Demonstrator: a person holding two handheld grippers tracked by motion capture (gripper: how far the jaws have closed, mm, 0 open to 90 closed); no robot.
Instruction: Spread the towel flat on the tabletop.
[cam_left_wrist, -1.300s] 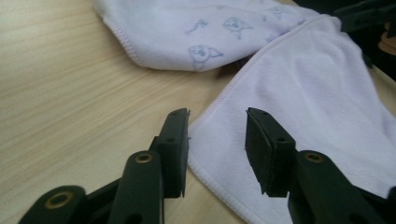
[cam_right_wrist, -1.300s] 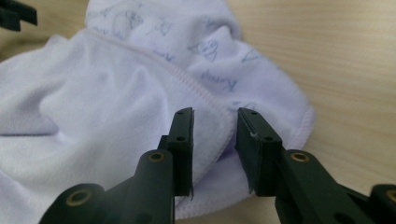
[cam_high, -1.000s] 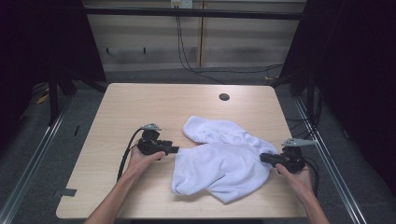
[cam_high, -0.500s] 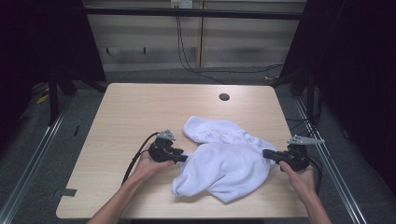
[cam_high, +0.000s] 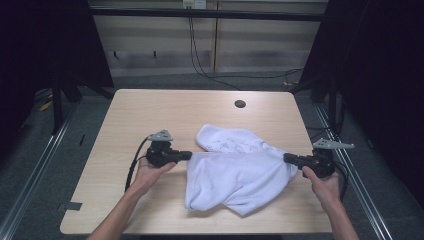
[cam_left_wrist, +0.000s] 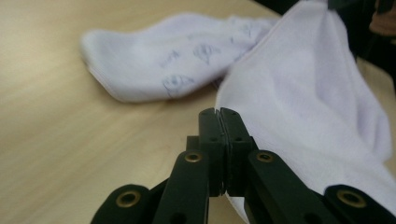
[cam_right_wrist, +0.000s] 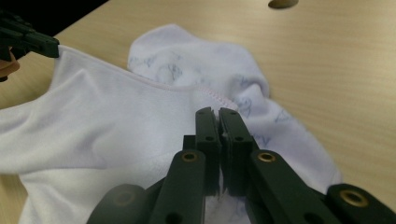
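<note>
A white towel (cam_high: 235, 175) with a faint printed pattern lies crumpled on the light wooden table (cam_high: 150, 115). Its upper edge is stretched taut between the two grippers and lifted a little off the table. My left gripper (cam_high: 189, 155) has just been closing and is now shut on the towel's left corner (cam_left_wrist: 218, 111). My right gripper (cam_high: 287, 158) is shut on the hem at the right corner (cam_right_wrist: 218, 111). The folded patterned part (cam_left_wrist: 177, 70) still rests on the table beyond the taut edge. In the right gripper view the left gripper (cam_right_wrist: 46, 44) shows far off, pinching the cloth.
A small dark round hole (cam_high: 240, 104) sits near the table's far edge. Black frame posts (cam_high: 60, 100) and floor rails (cam_high: 350, 150) flank the table. Bare wood lies left of the towel and behind it.
The left gripper moved right to the towel's left corner and shut on it. Both hands rose slightly, and the towel's upper edge now hangs stretched between them.
</note>
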